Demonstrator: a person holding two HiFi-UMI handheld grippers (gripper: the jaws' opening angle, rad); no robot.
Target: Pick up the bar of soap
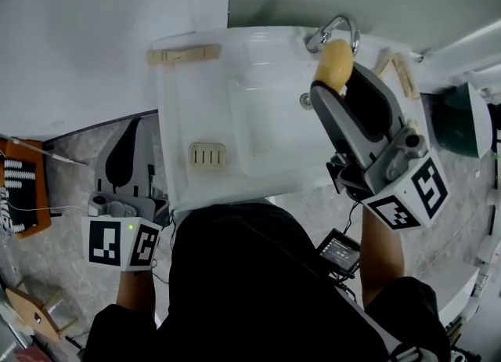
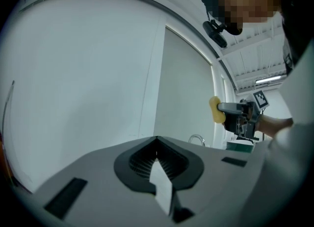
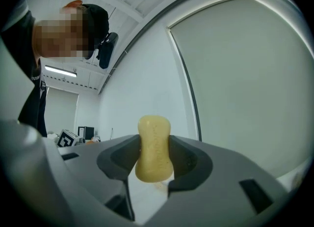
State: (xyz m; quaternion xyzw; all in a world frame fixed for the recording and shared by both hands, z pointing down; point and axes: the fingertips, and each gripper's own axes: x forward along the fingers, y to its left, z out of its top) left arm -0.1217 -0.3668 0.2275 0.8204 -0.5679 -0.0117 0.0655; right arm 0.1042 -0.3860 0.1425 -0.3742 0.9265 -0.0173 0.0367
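White sink below us. Our right hand-held gripper is clamped on the bar of soap, which is clear of the basin by the faucet. Left hand-held gripper closed, empty. Pick looks done to us; next move needs only steady grip.

Stands as a white sink against the wall. Bears a beige slotted soap dish on its left ledge, a pale wooden piece along the back-left rim, and a chrome tap behind.
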